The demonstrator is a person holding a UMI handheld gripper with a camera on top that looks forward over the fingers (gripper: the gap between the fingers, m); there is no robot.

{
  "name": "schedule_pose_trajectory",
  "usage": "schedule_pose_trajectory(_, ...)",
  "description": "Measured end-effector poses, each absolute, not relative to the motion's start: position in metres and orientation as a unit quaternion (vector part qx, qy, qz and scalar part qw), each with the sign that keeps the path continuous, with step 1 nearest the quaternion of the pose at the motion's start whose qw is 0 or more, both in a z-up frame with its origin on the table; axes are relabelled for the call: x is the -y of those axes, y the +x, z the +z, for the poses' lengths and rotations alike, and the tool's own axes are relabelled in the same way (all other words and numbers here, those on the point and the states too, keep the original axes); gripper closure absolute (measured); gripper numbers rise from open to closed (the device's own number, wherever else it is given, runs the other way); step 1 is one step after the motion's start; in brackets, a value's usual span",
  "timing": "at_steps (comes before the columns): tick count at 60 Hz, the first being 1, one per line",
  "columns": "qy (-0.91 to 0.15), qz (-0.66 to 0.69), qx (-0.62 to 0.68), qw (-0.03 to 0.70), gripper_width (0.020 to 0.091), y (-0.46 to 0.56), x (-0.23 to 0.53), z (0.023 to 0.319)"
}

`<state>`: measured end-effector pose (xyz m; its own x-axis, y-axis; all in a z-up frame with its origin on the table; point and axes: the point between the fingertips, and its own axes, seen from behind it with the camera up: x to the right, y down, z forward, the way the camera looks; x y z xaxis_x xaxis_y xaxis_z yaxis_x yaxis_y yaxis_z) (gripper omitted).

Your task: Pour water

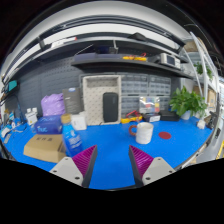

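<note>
The gripper [112, 165] hovers level above the blue worktop [115, 150], fingers spread apart with nothing between the magenta pads [85, 157]. Beyond the left finger stands a clear plastic water bottle with a blue label [72, 138]; beyond the right finger, a white cup [145, 133]. A cardboard box [44, 148] lies left of the bottle. The clutter behind it is hard to make out.

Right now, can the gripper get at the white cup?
Probably yes. The gripper is open and holds nothing, and the white cup stands upright on the blue table, beyond the fingers and a bit to the right. Only bare table lies between them.
</note>
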<state>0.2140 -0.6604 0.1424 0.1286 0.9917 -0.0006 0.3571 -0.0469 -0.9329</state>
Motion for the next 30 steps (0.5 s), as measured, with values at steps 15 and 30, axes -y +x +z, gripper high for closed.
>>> schedule_pose_trajectory(15,-0.596,0.399,0.591,0.369,0.0473,0.215,0.762,0.092)
schedule_pose_trajectory(30,-0.587,0.428,0.581,0.367,0.0479,0.157,0.795,0.08)
